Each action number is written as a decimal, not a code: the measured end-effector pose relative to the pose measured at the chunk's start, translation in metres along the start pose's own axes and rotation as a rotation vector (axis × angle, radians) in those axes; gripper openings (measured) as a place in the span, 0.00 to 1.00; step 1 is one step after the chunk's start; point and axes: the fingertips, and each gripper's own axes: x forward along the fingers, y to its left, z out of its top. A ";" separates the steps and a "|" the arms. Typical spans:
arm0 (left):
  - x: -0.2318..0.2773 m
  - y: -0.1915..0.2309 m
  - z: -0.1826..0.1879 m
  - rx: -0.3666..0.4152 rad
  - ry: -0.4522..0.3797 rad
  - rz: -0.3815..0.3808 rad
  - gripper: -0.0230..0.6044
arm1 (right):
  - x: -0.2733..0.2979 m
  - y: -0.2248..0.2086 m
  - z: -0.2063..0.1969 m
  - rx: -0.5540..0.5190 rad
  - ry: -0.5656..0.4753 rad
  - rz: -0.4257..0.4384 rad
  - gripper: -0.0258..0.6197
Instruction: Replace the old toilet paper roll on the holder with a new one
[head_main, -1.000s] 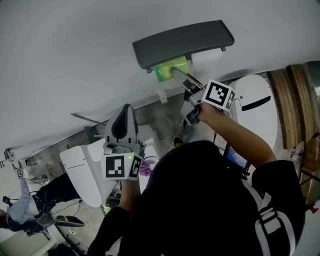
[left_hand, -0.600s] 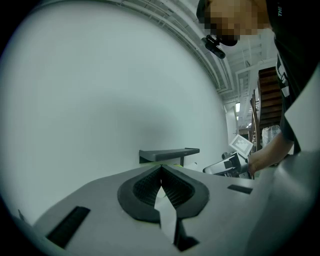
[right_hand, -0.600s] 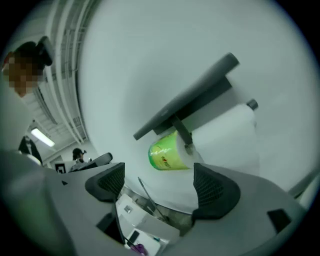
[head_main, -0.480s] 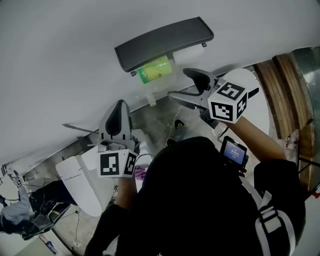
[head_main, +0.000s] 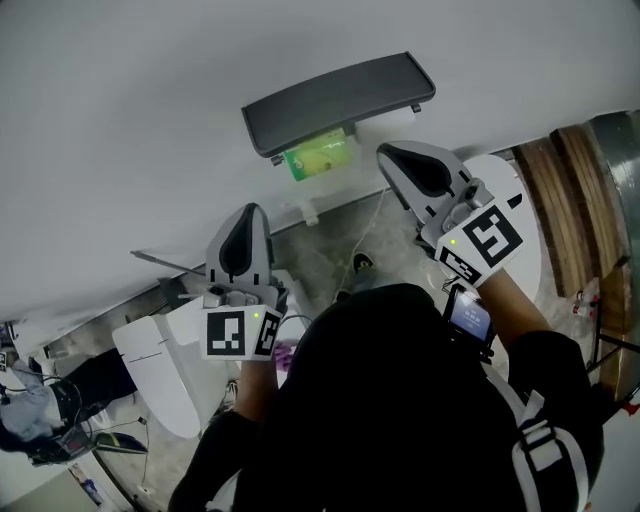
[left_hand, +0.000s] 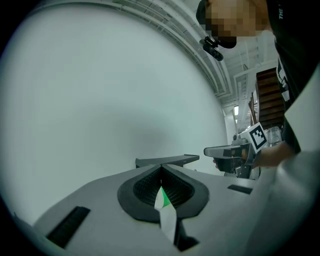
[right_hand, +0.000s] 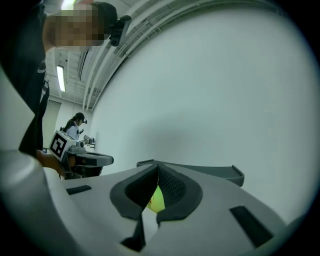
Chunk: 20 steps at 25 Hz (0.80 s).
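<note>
L tool (head_main: 250, 213) jaws shut, empty, aimed at the wall, down and to the side of the holder (head_main: 340, 95), well apart from it. R tool (head_main: 388, 155) jaws just closed, nothing btwn them, tip near the holder's end. Green-wrapped roll (head_main: 318, 156) sits under the holder's dark grey cover, white roll (head_main: 388, 118) just beside it on the R tool side. Green wrap shows thru the jaw gap in both gripper views

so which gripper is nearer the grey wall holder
The right gripper: its jaws, just closed on nothing, point close beside the holder; the left gripper sits lower, farther away.
</note>
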 end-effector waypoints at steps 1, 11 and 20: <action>0.001 -0.001 0.000 0.001 0.001 -0.003 0.07 | -0.002 0.000 -0.002 -0.006 0.002 -0.005 0.07; 0.011 0.001 0.000 0.001 0.006 -0.010 0.07 | 0.000 -0.012 -0.021 0.015 0.039 -0.078 0.07; 0.020 0.006 0.001 0.011 0.005 -0.006 0.07 | 0.010 -0.018 -0.021 -0.005 0.024 -0.047 0.07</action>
